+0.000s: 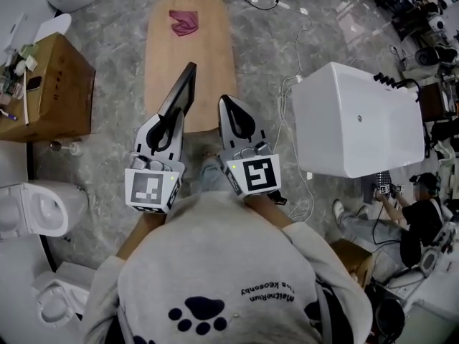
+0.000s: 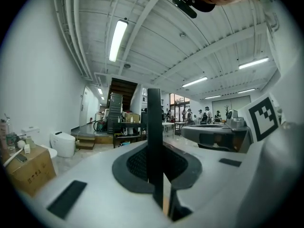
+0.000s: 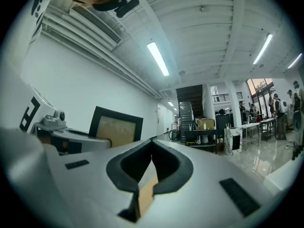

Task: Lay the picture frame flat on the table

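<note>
Left tool [image 1: 171,120]: clamped on near edge of picture frame [image 1: 181,92]
Frame: upright, long axis heading to 12 o'clock over the bench [image 1: 208,70] near end
Right tool [image 1: 233,110]: jaws together, empty, 3 o'clock of the frame

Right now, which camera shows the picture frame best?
The right gripper view: the picture frame shows its front, black border around tan. The head view sees it slanted, gripped by the left tool. The left gripper view sees only its thin black edge.

Open wooden table [image 1: 208,70] ahead, red cloth [image 1: 184,22] far end, white tub [image 1: 355,117] right
</note>
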{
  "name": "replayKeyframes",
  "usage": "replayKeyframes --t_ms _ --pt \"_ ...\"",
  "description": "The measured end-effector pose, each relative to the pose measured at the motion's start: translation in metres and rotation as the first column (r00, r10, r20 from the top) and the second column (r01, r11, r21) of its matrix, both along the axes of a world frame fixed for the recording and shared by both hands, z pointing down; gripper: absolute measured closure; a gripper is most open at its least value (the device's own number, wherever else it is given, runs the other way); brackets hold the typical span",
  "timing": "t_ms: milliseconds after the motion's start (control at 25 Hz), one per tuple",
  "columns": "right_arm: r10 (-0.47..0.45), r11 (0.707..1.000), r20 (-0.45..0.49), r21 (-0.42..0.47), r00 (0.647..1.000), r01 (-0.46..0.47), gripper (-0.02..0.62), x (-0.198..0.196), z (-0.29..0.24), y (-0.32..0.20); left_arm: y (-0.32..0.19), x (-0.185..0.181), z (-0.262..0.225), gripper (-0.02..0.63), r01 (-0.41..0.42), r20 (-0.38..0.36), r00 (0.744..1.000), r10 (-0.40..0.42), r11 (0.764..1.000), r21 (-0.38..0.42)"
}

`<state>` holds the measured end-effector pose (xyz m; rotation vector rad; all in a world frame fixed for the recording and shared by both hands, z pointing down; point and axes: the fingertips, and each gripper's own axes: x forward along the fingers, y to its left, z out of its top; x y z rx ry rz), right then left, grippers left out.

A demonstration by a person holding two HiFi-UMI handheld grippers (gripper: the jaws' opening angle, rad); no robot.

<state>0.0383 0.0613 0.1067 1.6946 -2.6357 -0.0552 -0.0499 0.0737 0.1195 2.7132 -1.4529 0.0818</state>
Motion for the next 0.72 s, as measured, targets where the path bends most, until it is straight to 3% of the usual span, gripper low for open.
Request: replayKeyframes --t_ms 440,720 --pt "-0.089 0.996 -0.003 -0.010 0.996 0.089 0.584 0.039 0.003 -0.096 -0.083 0.029 0.005 0.578 0.112 -0.005 0.994 -0.112 0.994 -0.018" --pt "-0.117 0.992 0.025 -0.039 0.993 0.118 0.584 0.038 0.018 -0.129 -0.112 0.029 0.011 0.578 0.149 -0.010 0.989 -0.149 0.988 -0.027"
